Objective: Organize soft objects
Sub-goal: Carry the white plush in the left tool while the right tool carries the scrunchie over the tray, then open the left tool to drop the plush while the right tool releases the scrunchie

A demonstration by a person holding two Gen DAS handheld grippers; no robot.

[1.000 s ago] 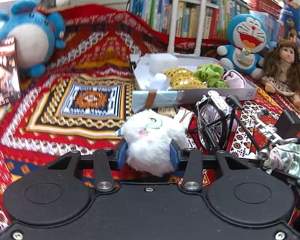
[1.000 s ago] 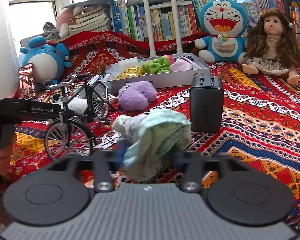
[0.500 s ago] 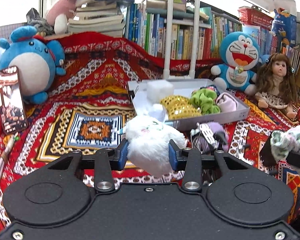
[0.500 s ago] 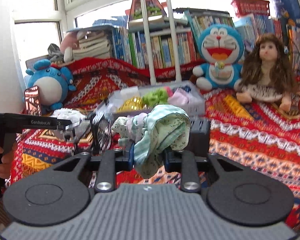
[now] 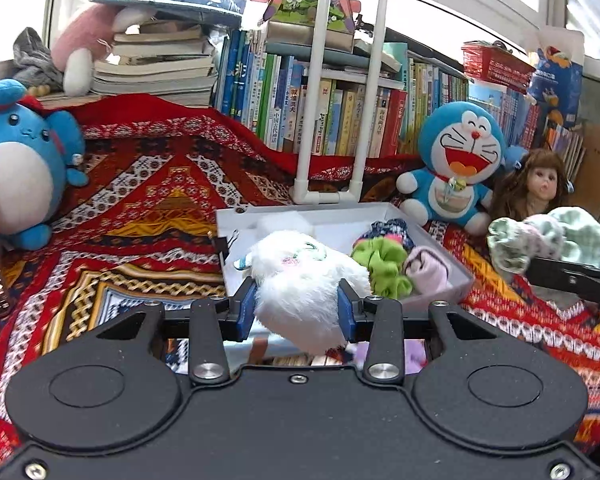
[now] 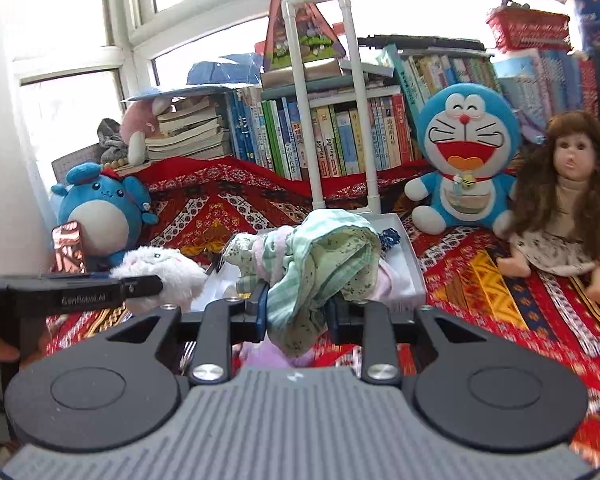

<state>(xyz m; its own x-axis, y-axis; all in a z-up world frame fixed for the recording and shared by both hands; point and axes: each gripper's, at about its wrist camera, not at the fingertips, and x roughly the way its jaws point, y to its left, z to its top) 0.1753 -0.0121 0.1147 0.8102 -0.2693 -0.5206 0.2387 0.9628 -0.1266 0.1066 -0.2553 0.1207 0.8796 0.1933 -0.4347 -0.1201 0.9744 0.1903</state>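
Left wrist view: left gripper (image 5: 298,307) clamped on a fluffy white plush (image 5: 300,280), blue pads pressed into its flanks, held in the air just in front of the white box (image 5: 440,280) with a green scrunchie (image 5: 384,266) inside. Right wrist view: right gripper (image 6: 296,312) pinched narrowly on a bunched mint-green patterned cloth (image 6: 320,268), folds spilling over and below the pads, likewise before the box on the red patterned blanket (image 6: 480,280).

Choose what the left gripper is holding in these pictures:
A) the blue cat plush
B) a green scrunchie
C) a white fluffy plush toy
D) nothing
C: in the left wrist view the left gripper has its blue pads pressed on both sides of the white fluffy plush toy, in front of the white box.
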